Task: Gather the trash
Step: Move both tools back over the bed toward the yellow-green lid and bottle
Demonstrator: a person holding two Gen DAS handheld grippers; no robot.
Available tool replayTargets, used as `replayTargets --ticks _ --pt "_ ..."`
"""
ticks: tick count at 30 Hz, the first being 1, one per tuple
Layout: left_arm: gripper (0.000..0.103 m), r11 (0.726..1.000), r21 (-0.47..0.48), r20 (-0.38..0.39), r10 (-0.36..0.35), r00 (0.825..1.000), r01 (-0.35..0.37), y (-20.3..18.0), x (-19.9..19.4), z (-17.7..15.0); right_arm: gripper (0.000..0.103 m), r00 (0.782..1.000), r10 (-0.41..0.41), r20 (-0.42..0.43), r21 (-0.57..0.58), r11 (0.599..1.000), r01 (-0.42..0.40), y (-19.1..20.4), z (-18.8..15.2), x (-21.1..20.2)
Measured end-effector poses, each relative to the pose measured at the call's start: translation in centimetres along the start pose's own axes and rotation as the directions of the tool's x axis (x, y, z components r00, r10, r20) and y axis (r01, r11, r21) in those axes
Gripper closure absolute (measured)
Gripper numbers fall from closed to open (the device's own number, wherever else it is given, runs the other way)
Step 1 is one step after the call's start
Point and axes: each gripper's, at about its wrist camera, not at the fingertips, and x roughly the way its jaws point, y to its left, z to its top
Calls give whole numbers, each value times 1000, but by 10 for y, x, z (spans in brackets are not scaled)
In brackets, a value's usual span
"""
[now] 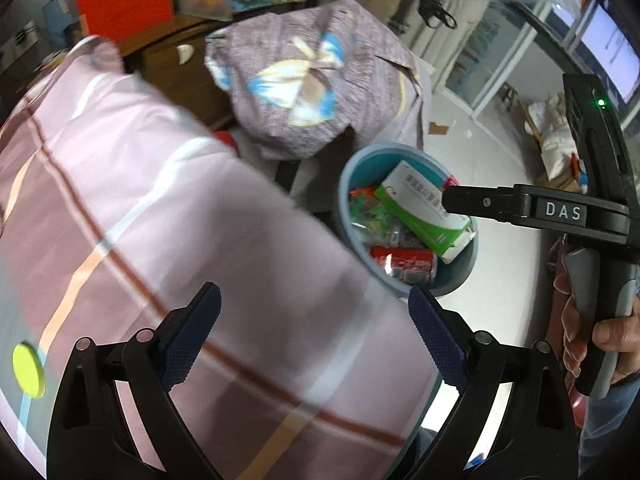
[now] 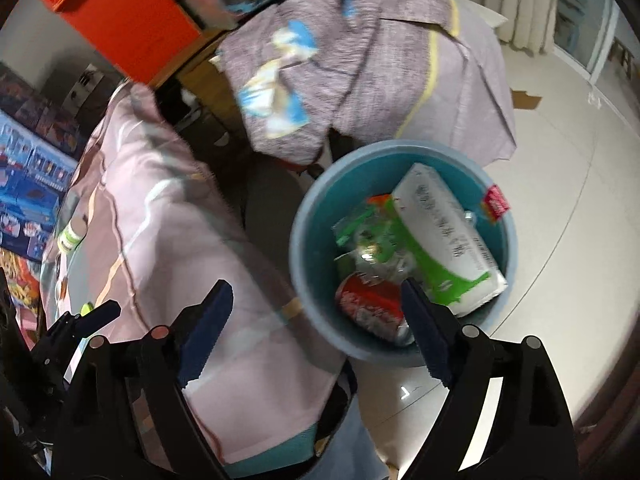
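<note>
the blue bin (image 2: 316, 216) stands on the pale floor (image 2: 560, 200), just beside the edge of the surface draped in a pink checked cloth (image 2: 152, 216). inside the bin lie a white and green carton (image 2: 444, 240) tilted against the far wall, a red can (image 2: 368, 304) on its side at the near wall, crumpled green wrappers (image 2: 360, 236) between them, and a small red packet (image 2: 496, 200) at the rim beyond the carton.

the left tool (image 1: 314, 334) is released, its jaws spread wide with nothing between them, above the cloth near the bin. the right tool (image 2: 316, 328) is also released and empty (one blue pad (image 2: 424, 332) overlaps the can in the view, but whether it touches cannot be told); it hangs over the near rim of the bin. in the left wrist view its black finger reaches over the carton, with a hand (image 1: 588, 328) on the handle.

behind the bin sits a lump under a grey patterned cloth (image 2: 360, 72). a yellow-green disc (image 1: 28, 368) lies on the cloth well apart from the bin.
</note>
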Motion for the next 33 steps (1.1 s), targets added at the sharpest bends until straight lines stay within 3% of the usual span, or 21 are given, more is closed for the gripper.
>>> replayTargets --ticks 14,25,33 --pt "4 982 -182 61 59 996 -47 106 -56 -62 21 997 23 -68 -188 981 -36 131 -28 20" --pt "4 933 -337 80 163 983 -127 209 -101 -137 21 985 43 -166 -337 936 -97 244 -70 57" --pt "4 889 -426 81 224 971 -169 267 -127 -189 21 971 30 -238 -452 881 -138 326 -104 92"
